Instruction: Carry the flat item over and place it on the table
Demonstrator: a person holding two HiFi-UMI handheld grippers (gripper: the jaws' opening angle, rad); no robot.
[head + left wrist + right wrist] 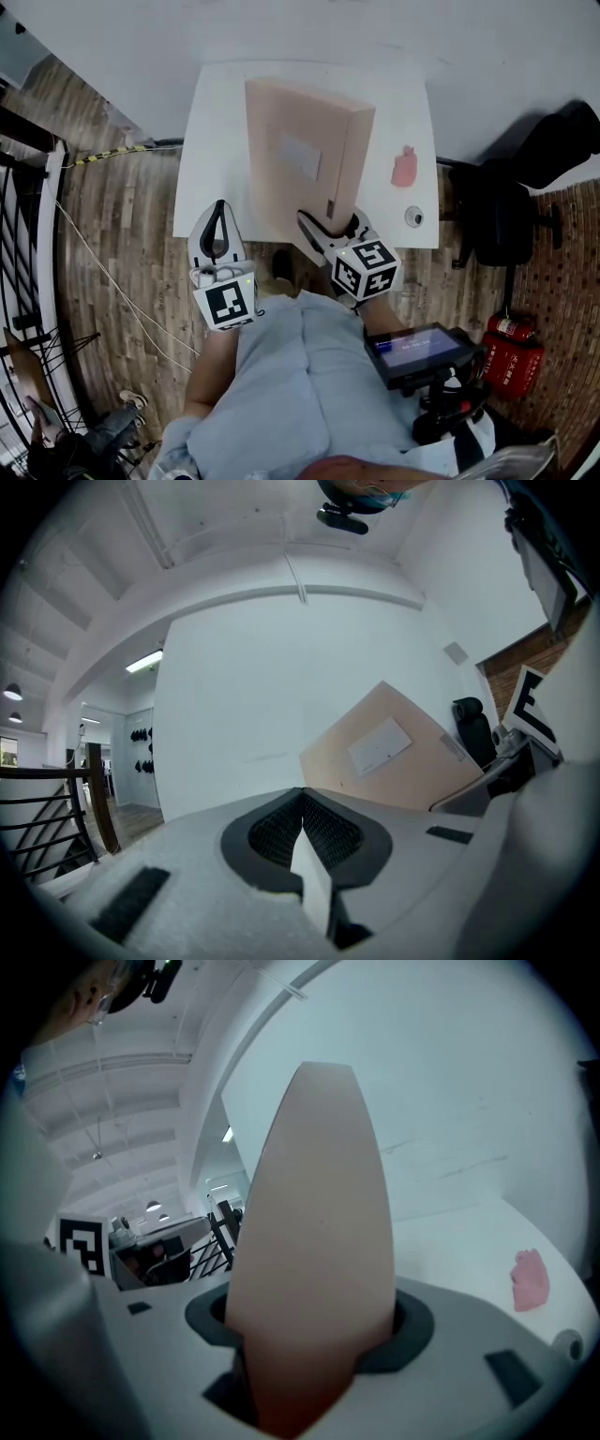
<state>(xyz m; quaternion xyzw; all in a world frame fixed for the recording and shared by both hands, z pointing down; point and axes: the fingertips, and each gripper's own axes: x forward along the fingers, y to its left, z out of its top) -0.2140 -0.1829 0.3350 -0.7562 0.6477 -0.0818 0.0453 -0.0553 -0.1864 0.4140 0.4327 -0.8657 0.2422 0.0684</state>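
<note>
The flat item is a thin beige cardboard box (300,150) with a white label, held up on edge over the white table (214,122). My right gripper (328,227) is shut on the box's near edge. In the right gripper view the box (314,1222) fills the gap between the jaws of the right gripper (314,1340). Whether the box touches the table I cannot tell. My left gripper (218,220) hangs to the left of the box, over the table's front edge, shut and empty. In the left gripper view its pads (323,832) meet, with the box (394,752) off to the right.
A pink lump (404,169) and a small round object (413,217) lie on the table's right side. A black office chair (511,202) stands to the right, red fire extinguishers (511,349) near it. A dark railing (23,244) runs along the left, and a cable (103,272) crosses the wooden floor.
</note>
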